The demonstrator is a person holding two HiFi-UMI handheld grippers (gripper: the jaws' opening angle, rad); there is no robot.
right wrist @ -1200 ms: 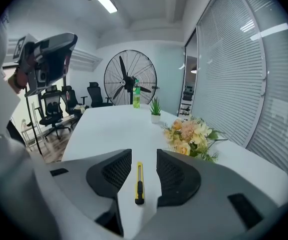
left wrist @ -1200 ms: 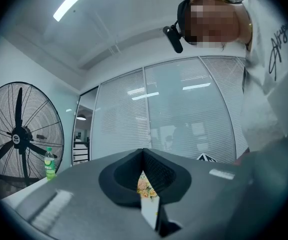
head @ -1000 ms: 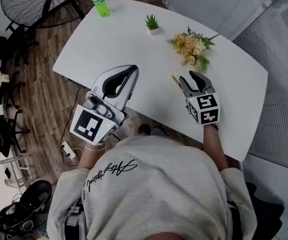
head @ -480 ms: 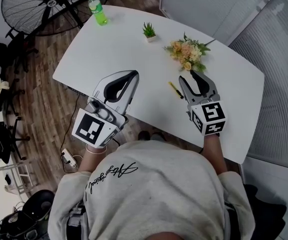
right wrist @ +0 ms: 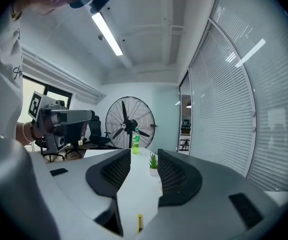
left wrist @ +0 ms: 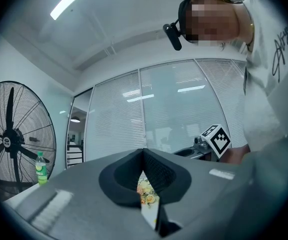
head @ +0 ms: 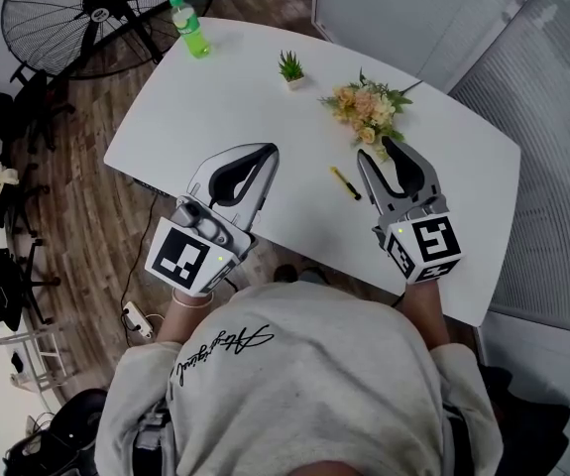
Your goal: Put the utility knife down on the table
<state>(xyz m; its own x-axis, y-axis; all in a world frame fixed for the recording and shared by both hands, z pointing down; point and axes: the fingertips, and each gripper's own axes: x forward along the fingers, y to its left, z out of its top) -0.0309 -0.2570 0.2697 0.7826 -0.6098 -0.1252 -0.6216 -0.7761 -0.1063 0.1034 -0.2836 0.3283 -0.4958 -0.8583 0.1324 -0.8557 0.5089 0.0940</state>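
At the near edge of the white bench (head: 215, 97), the left claw (head: 268, 153) is clenched, tips touching, with nothing in it. The right claw (head: 382, 151) is released and empty. The yellow utility knife (head: 345, 182) lies flat on the bench just left of that claw, clear of both jaws. Beyond lies a bunch of flowers (head: 367, 105). Farther off stand a small pot (head: 292, 80) holding a green plant and a bottle (head: 189, 14) of what looks like green drink. A fan (head: 96, 8) stands on the floor behind.
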